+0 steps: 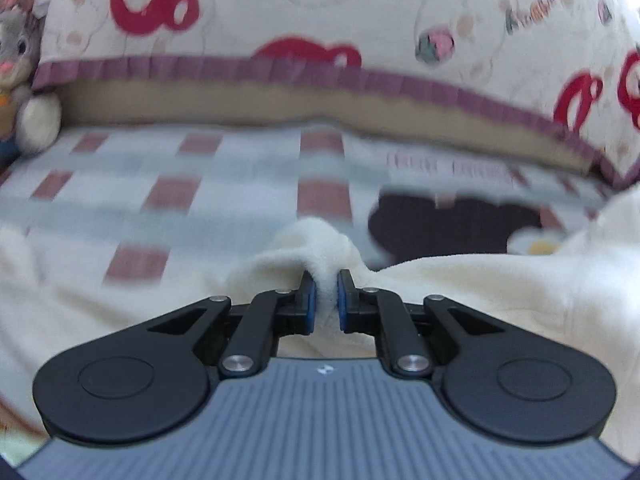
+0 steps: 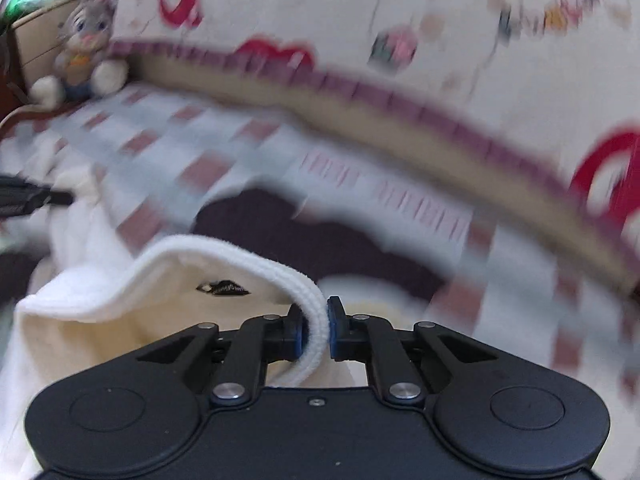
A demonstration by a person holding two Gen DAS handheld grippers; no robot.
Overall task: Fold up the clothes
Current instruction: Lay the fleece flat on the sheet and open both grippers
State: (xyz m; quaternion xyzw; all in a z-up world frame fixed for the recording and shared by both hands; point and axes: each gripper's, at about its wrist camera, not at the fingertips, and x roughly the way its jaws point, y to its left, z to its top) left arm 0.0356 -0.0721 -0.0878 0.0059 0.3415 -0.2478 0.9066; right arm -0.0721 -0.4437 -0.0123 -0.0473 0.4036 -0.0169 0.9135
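Observation:
A cream fleece garment (image 1: 460, 300) lies over the checked bed. My left gripper (image 1: 326, 292) is shut on a bunched fold of its fabric (image 1: 316, 244), held just above the bed. My right gripper (image 2: 318, 326) is shut on the garment's white ribbed collar band (image 2: 256, 264), lifted so that the inside with a small dark label (image 2: 222, 289) shows. A dark brown patch (image 2: 304, 236) lies on the bed beyond the collar and also shows in the left wrist view (image 1: 452, 226). The left gripper's black tip (image 2: 36, 198) shows at the left edge of the right wrist view.
A checked sheet (image 1: 224, 184) covers the bed. A cushion with red bear prints and a purple frill (image 1: 300, 20) runs along the far side. A grey plush rabbit (image 2: 86, 44) sits at the far left corner. Both views are motion-blurred.

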